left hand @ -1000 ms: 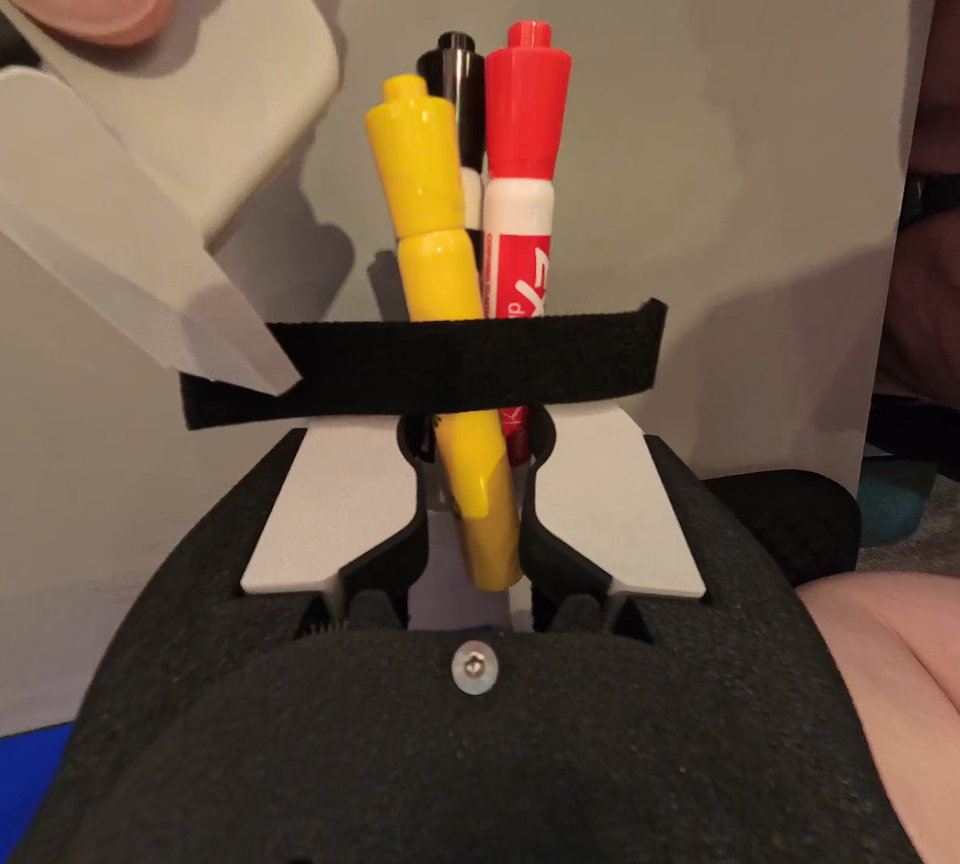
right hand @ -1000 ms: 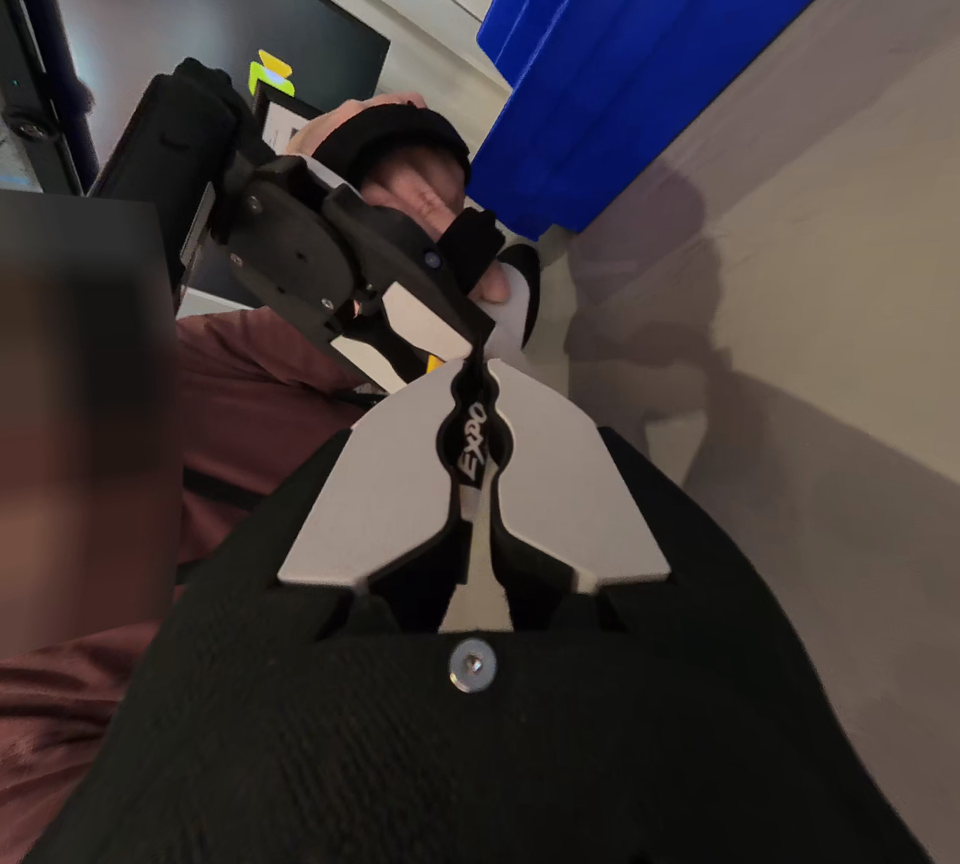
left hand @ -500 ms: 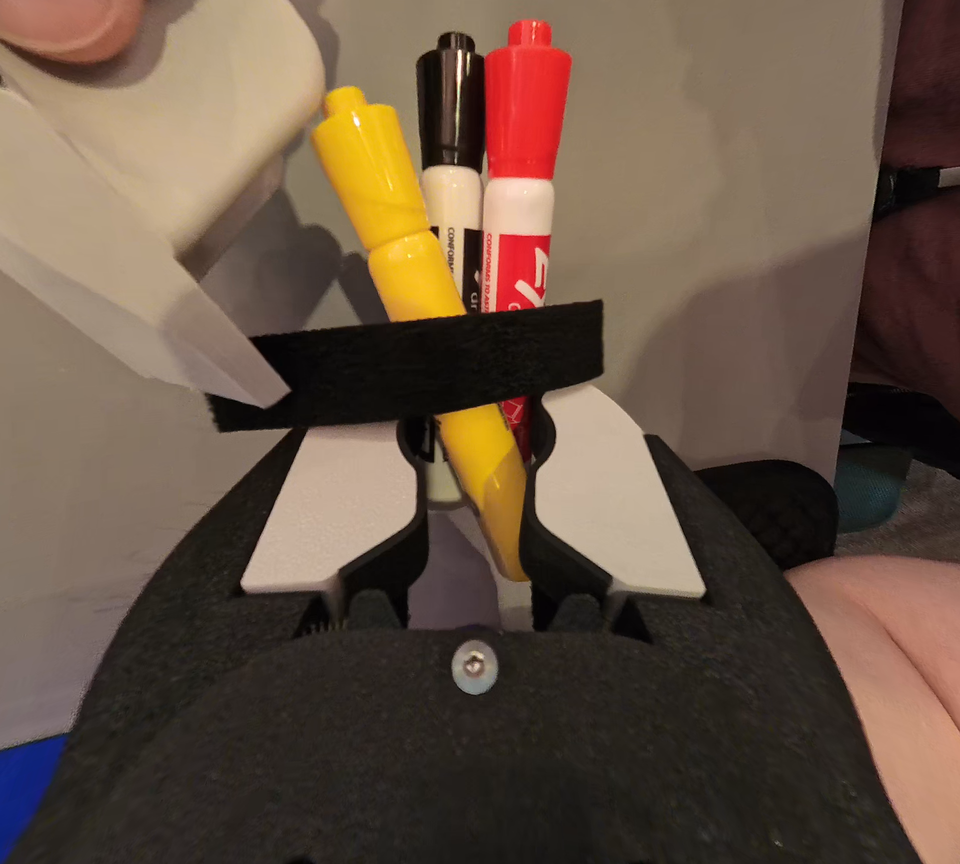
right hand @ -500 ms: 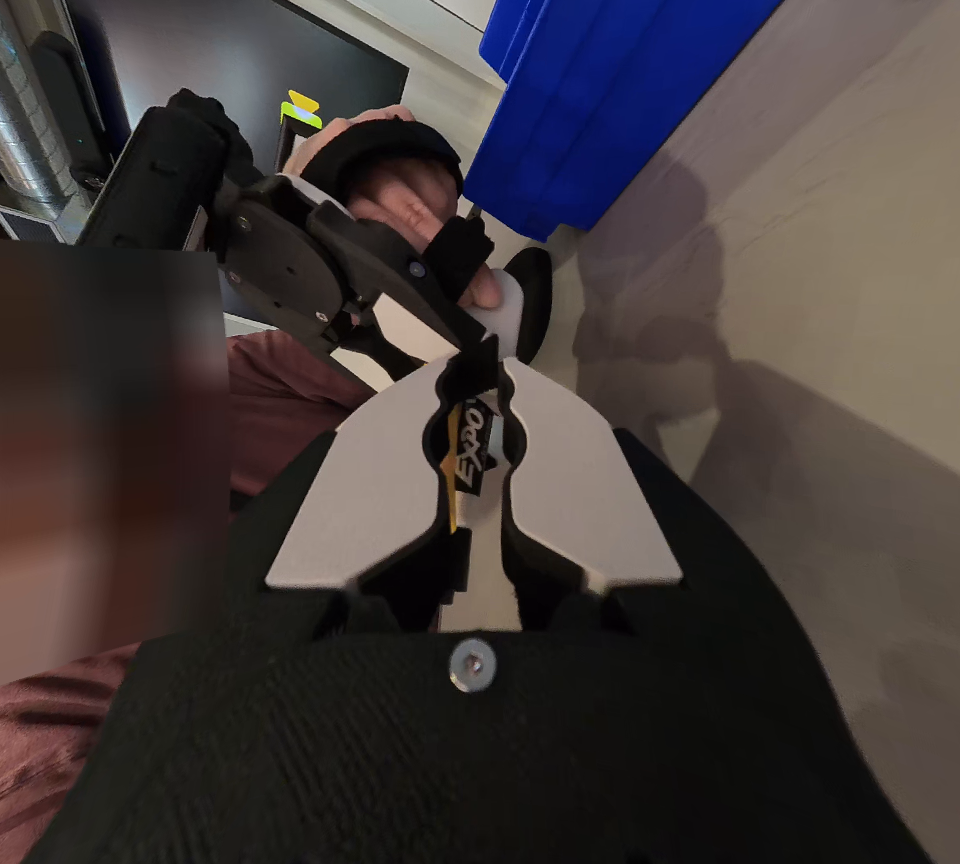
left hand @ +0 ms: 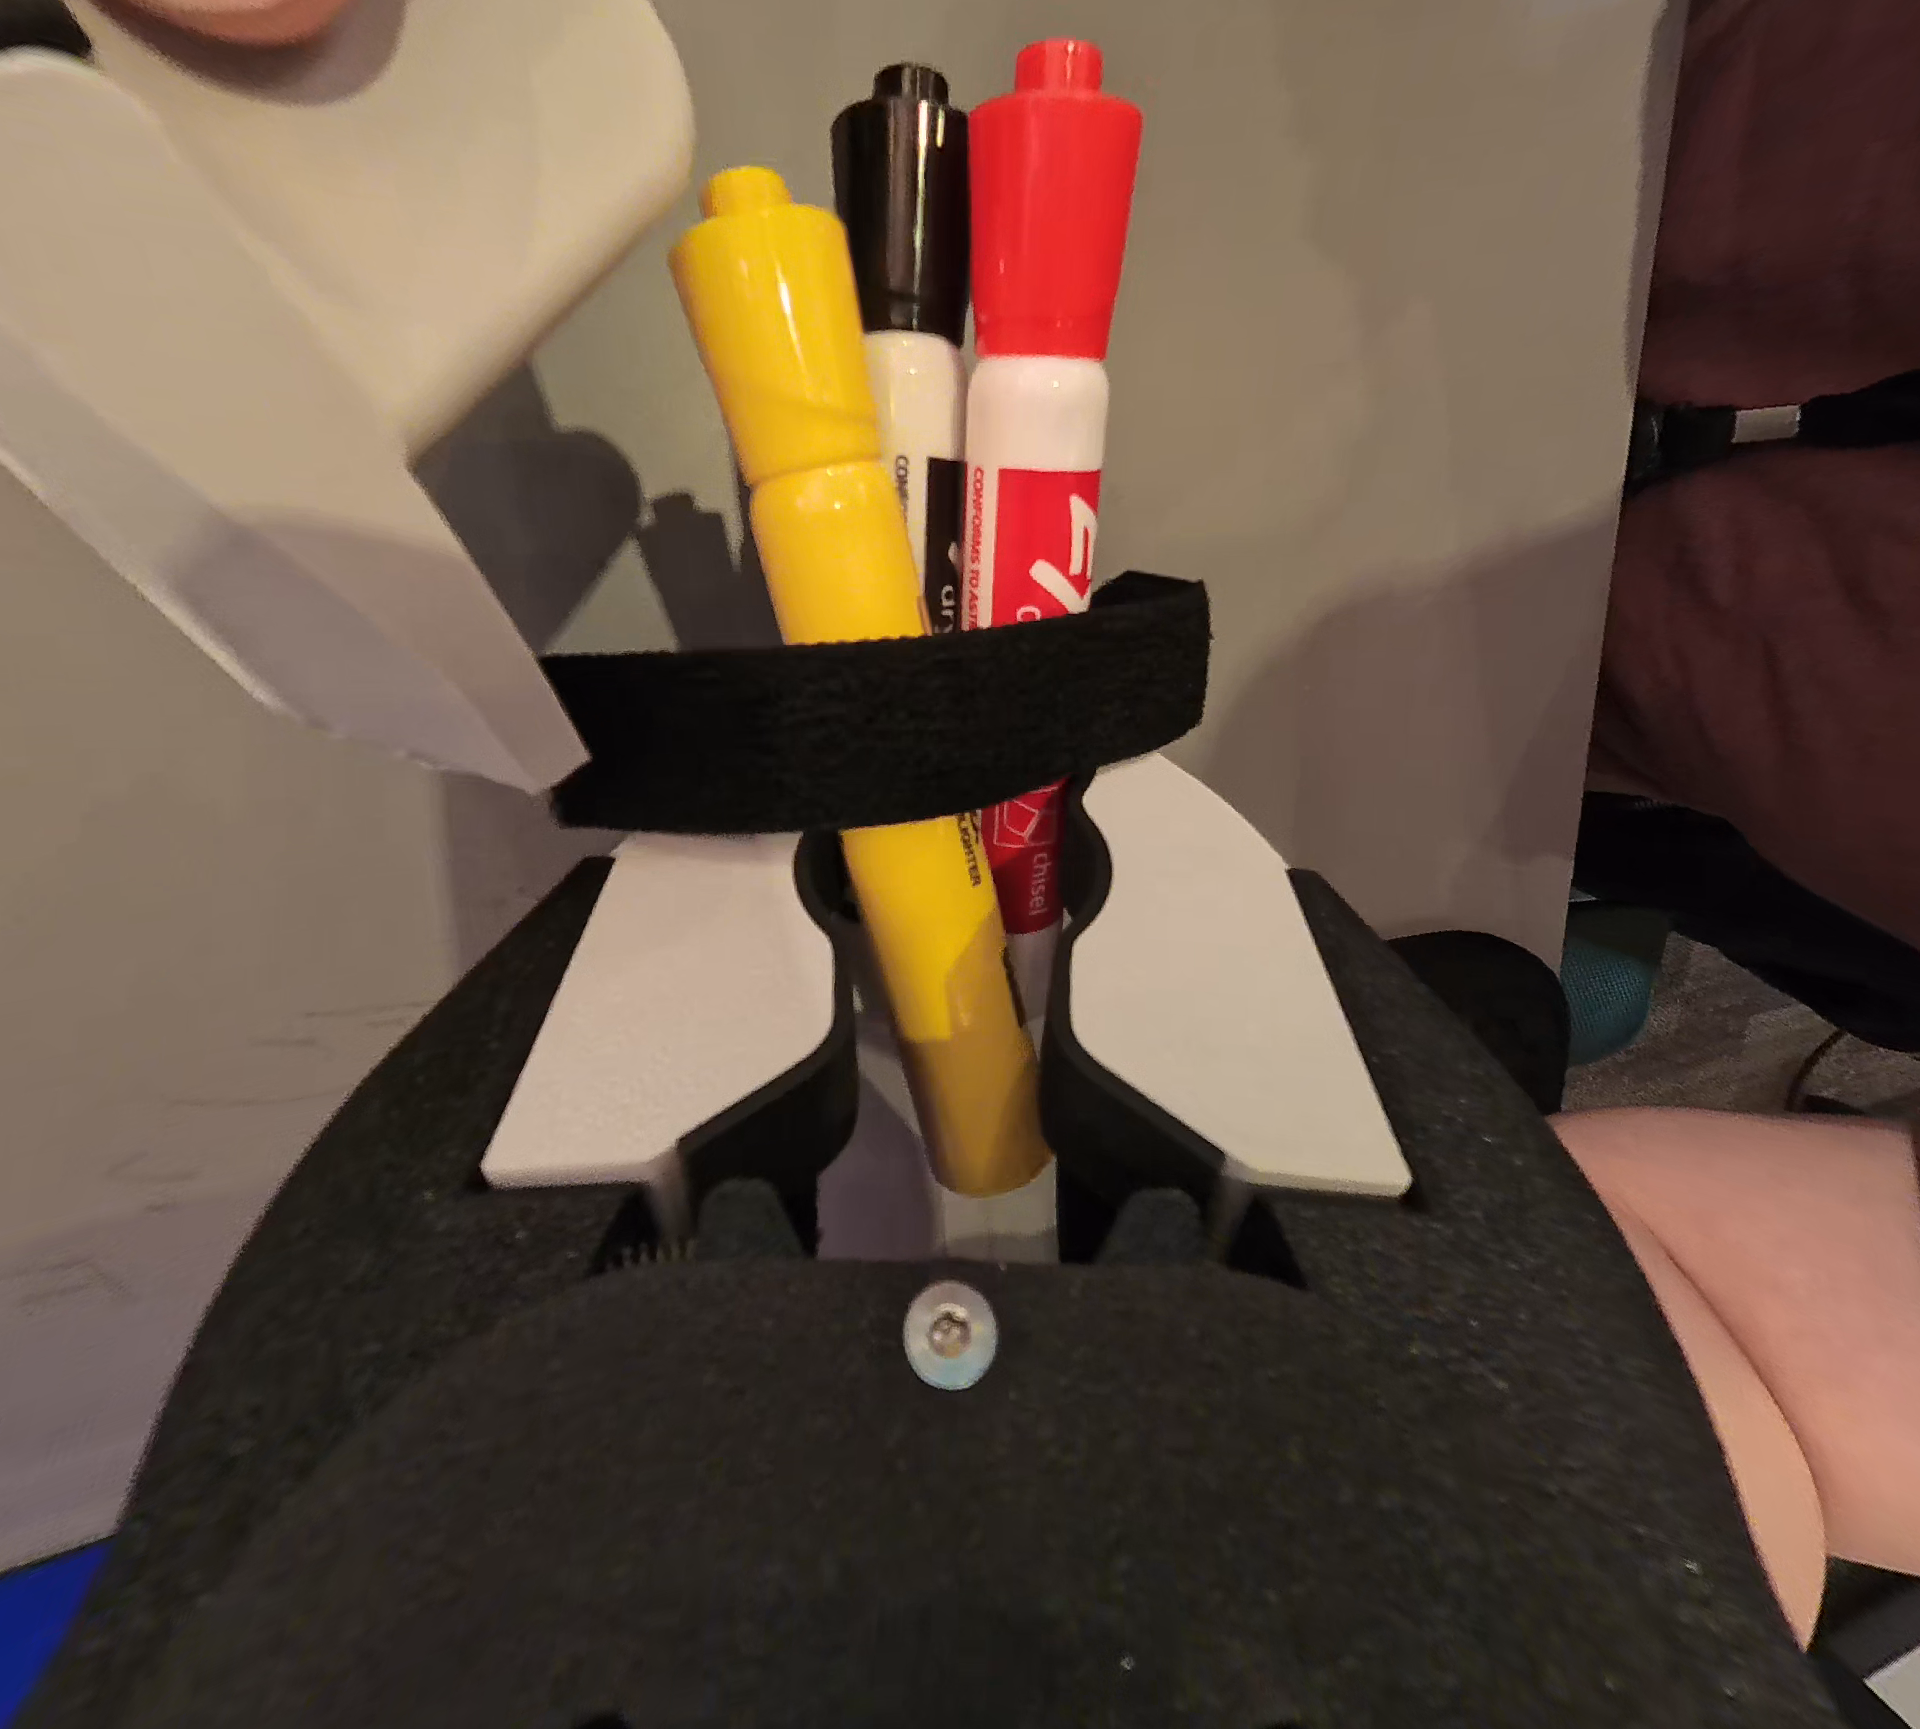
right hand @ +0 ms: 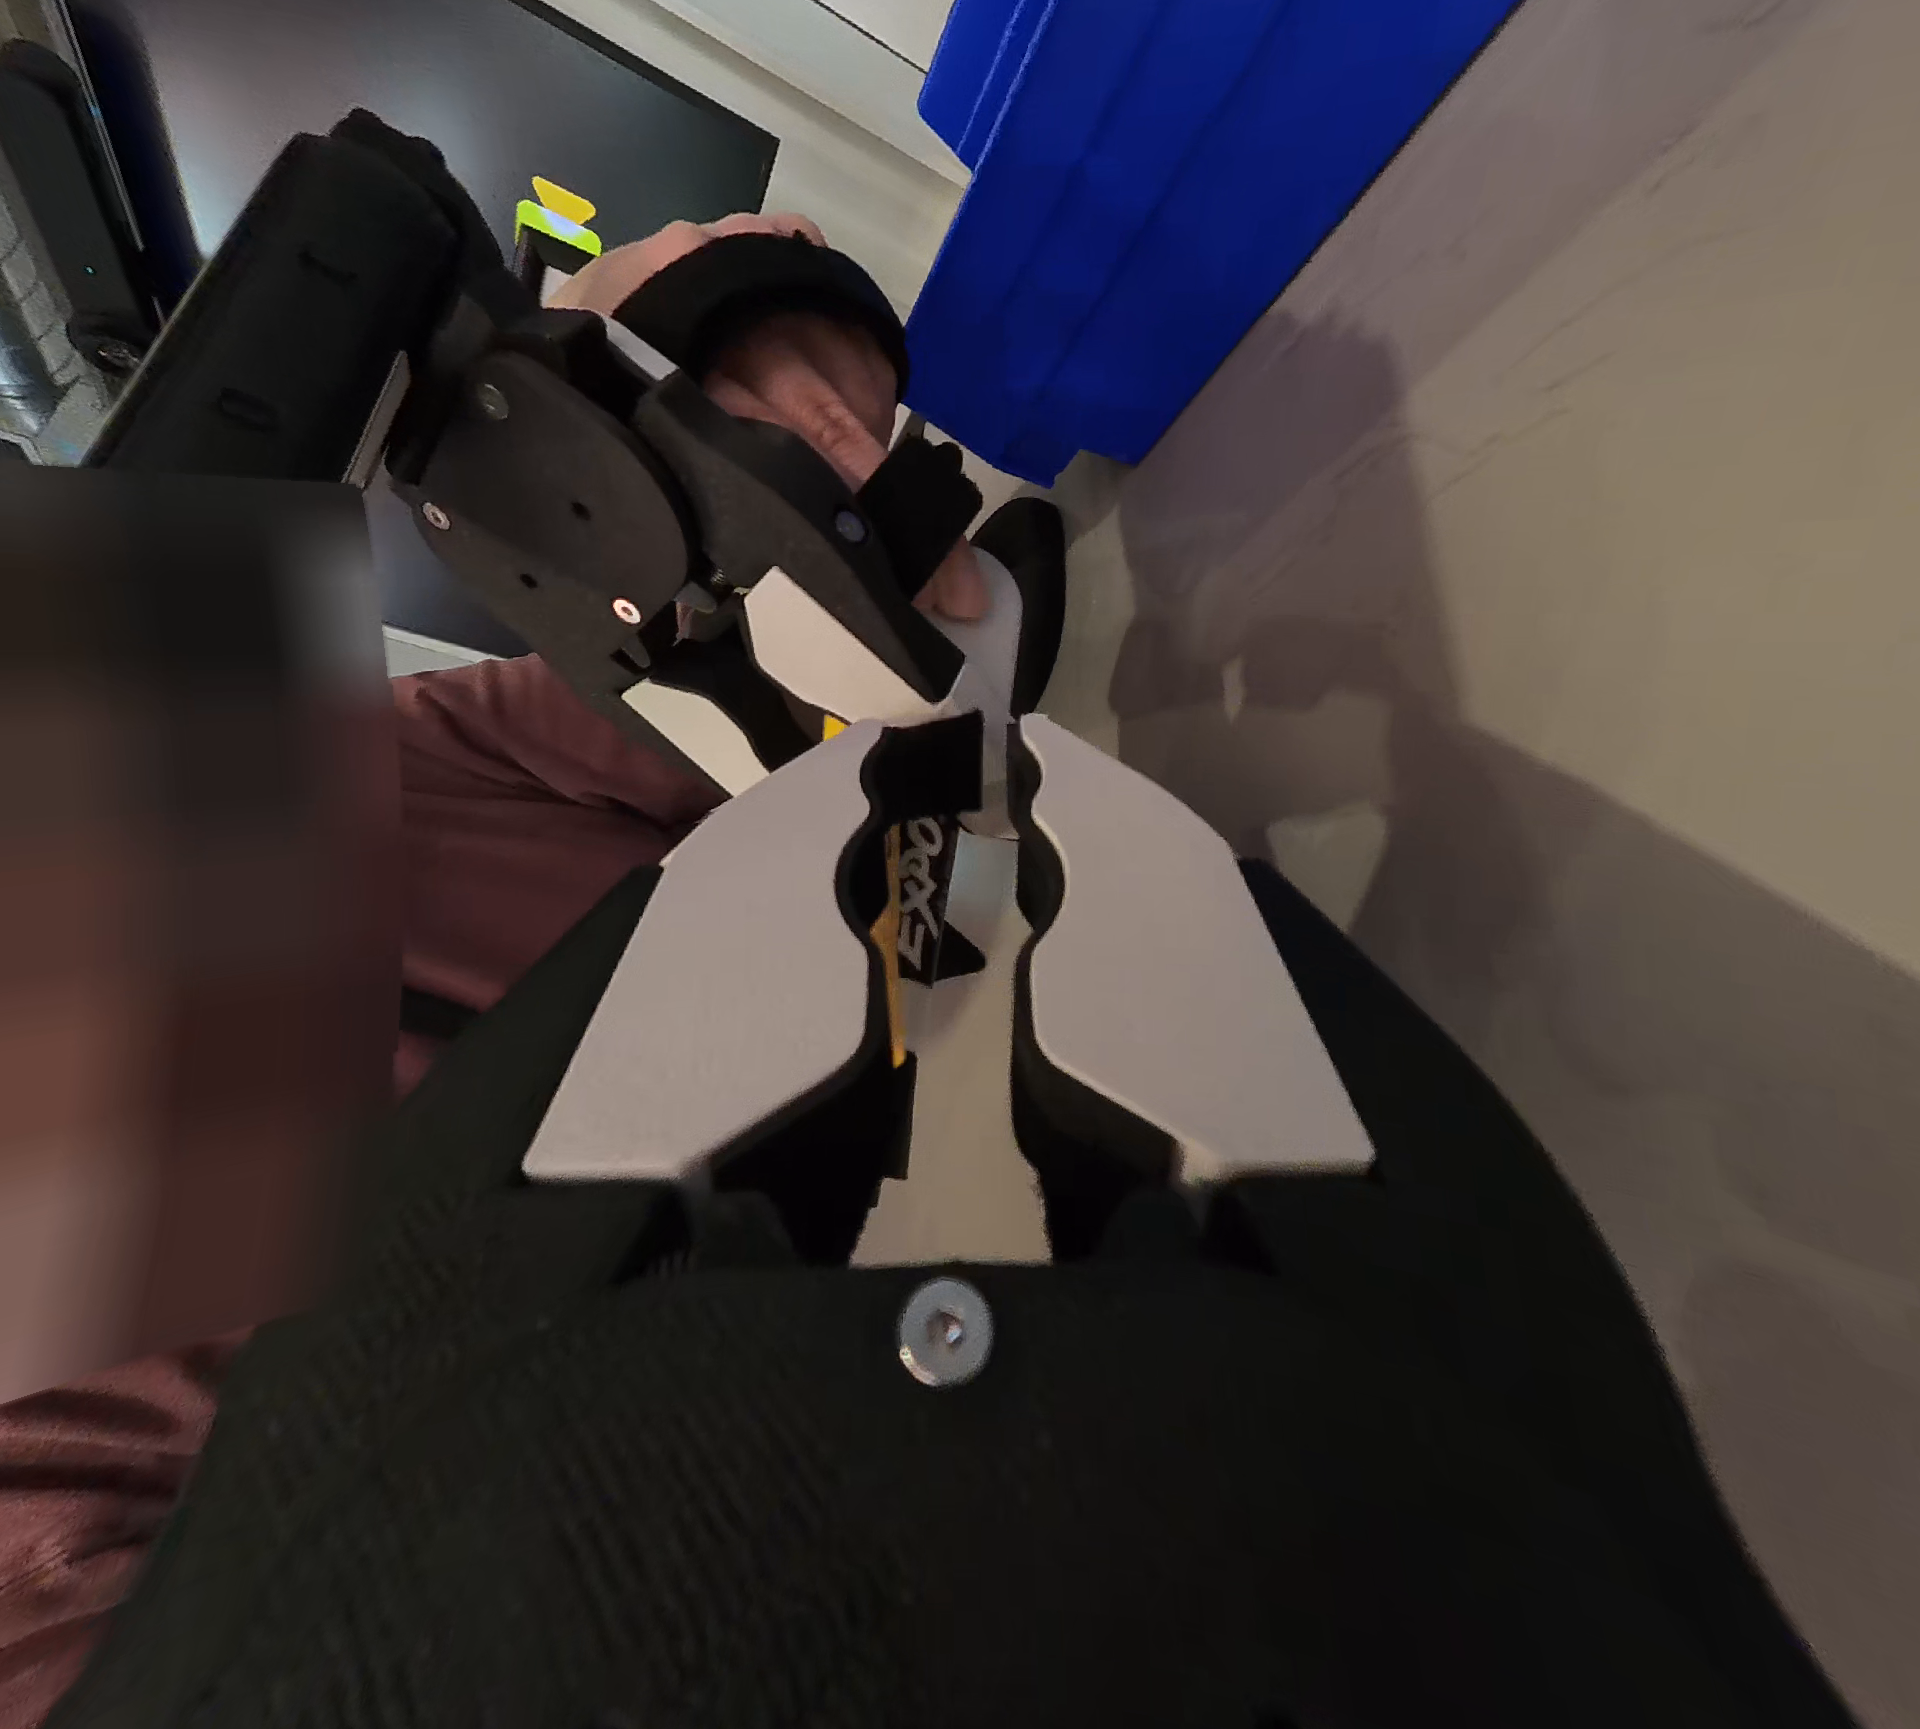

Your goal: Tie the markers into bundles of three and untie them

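1. The three markers are held upright between the fingers of the left gripper (left hand: 951, 848), which are closed on their lower barrels: a yellow marker (left hand: 831, 557) tilted toward the left finger, a black marker (left hand: 909, 297) behind it, and a red marker (left hand: 1044, 391) against the right finger.

2. A black hook-and-loop strap (left hand: 883, 703) is passed around the bundle just above the fingertips. One end is seen at the tip of the right gripper (left hand: 530, 744), which enters from the upper left of the left wrist view.

3. In the right wrist view, the fingers of the right gripper (right hand: 997, 734) stand slightly parted, with the strap end (right hand: 930, 760) lying against the left finger. It cannot be told whether the strap is clamped or merely touched.

4. The markers are judged light, rigid and smooth-barrelled; slipping within the grip is likely, as the leaning yellow marker suggests. They are best held low on the barrels, below the strap.

5. The strap is judged soft and limp, with a surface that clings to itself. It is best taken at its free end and drawn taut before being pressed down.

6. A blue bin (right hand: 1247, 121) is seen beyond the right fingertips, at the edge of the desk (right hand: 1662, 640). Its contents are not visible.
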Demonstrator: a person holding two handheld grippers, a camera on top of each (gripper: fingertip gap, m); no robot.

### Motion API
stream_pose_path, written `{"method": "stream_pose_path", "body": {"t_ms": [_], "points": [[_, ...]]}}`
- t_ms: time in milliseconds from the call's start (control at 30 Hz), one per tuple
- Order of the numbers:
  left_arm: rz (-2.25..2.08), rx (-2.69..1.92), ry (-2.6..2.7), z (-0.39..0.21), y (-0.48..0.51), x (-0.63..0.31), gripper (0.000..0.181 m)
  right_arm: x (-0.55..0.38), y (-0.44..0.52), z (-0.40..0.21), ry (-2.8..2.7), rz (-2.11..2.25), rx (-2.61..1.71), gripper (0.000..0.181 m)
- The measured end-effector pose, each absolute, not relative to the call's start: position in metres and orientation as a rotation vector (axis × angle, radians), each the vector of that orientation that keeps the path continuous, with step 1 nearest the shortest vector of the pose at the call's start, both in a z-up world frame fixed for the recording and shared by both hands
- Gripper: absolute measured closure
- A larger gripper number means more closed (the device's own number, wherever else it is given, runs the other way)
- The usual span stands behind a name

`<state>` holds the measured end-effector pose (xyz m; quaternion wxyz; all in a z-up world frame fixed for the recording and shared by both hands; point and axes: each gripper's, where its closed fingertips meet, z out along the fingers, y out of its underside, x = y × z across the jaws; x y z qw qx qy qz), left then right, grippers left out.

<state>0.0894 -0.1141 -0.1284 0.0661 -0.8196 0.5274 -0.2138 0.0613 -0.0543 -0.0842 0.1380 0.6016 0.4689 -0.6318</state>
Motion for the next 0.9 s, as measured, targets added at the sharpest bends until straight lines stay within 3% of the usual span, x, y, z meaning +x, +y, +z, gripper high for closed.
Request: {"method": "stream_pose_path", "body": {"t_ms": [33, 200, 400, 567, 900], "points": [[-0.645, -2.473, 1.589, -0.128, -0.114, 0.089, 0.143, 0.061, -0.053, -0.084, 1.364, -1.832, 1.745, 0.159], [-0.633, -2.47, 1.585, -0.127, -0.114, 0.087, 0.143, 0.066, -0.044, -0.066, 1.557, -1.962, 1.726, 0.157], [-0.638, -2.488, 1.548, -0.126, -0.112, 0.082, 0.143, 0.094, -0.058, -0.028, 2.255, -2.257, 1.513, 0.122], [-0.641, -2.489, 1.54, -0.126, -0.111, 0.082, 0.143, 0.101, -0.089, -0.047, 2.931, -1.855, 1.469, 0.097], [-0.636, -2.461, 1.537, -0.12, -0.111, 0.085, 0.143, 0.088, -0.094, -0.048, 2.953, -1.901, 1.474, 0.097]]}}
